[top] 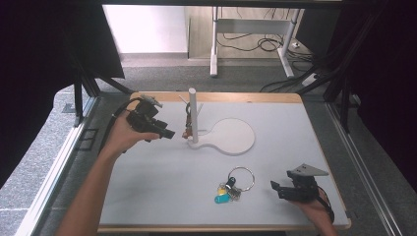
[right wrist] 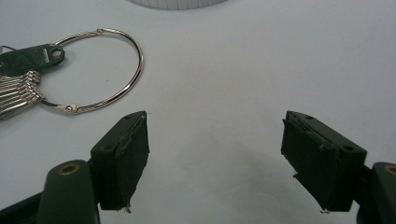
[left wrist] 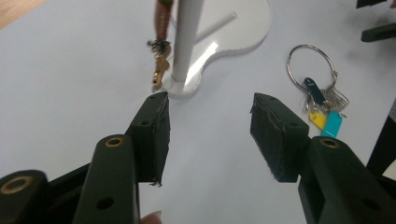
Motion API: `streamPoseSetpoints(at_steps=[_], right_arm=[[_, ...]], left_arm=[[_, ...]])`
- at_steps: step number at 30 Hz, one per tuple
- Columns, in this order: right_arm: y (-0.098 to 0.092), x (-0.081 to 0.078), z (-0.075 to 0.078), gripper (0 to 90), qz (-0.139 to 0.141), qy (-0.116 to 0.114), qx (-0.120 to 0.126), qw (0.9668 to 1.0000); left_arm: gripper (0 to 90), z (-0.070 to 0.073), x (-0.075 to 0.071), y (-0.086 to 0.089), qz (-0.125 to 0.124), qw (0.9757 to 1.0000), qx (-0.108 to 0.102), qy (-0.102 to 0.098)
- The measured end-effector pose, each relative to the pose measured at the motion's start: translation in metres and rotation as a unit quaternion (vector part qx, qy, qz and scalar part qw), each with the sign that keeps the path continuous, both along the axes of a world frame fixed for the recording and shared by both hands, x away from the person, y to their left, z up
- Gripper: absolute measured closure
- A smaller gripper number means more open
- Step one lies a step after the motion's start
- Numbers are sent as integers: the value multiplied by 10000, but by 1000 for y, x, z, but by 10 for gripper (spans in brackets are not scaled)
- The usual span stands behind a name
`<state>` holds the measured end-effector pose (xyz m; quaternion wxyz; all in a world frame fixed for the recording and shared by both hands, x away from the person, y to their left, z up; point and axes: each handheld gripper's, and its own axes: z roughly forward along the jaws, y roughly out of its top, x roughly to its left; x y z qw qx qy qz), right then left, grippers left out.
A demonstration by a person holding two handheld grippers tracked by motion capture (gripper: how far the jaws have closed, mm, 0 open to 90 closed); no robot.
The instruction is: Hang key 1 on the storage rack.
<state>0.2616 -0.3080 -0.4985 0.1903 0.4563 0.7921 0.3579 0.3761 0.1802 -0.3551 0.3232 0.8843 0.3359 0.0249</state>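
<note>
While both claws are empty, the risks sit in how each approaches its thing.

High view, layout: the key ring (top: 240, 178) with its keys and coloured tags (top: 222, 194) lies flat on the counter (top: 147, 187), near the front edge, well apart from the white stand (top: 193, 115) at the back centre.
High view, left claw (top: 167, 132): held just beside the stand's post, where a small brown keychain (top: 187, 129) hangs low against it; a careless sideways move could knock the post and tip the stand.
High view, right claw (top: 276, 189): near the key ring, to its right, low over the counter.
Left gripper view, left claw (left wrist: 209, 128): jaws stand wide apart with nothing between them, aimed at the stand's foot (left wrist: 180, 86); the keychain (left wrist: 159, 65) is thin and close to the post, so closing here may catch the post instead.
Right gripper view, right claw (right wrist: 215, 154): jaws spread wide, nothing held; the ring (right wrist: 100, 70) lies flat ahead and to the left.
Right gripper view, risk: thin wire flat on a smooth surface will likely slide or slip off the pads; the loose keys (right wrist: 16, 93) could swing and drag the ring free once lifted.
</note>
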Motion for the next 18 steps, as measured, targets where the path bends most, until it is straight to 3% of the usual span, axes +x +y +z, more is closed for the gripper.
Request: streamPoseSetpoints(at_steps=[6,9,13,18], right_arm=[[2,-1,1,246,39,-24,-7,10000],[3,-2,2,249,65,-53,1,10000],[2,-3,3,257,81,-92,11,9999],[3,-5,7,268,143,-272,14,9995]], left_arm=[[470,-8,-36,-2,-126,9998,-14,-183],[466,-18,-52,-4,-188,9995,-30,-270],[468,-37,-72,0,-99,9990,-215,-390],[472,-56,-87,8,43,9987,-22,-498]])
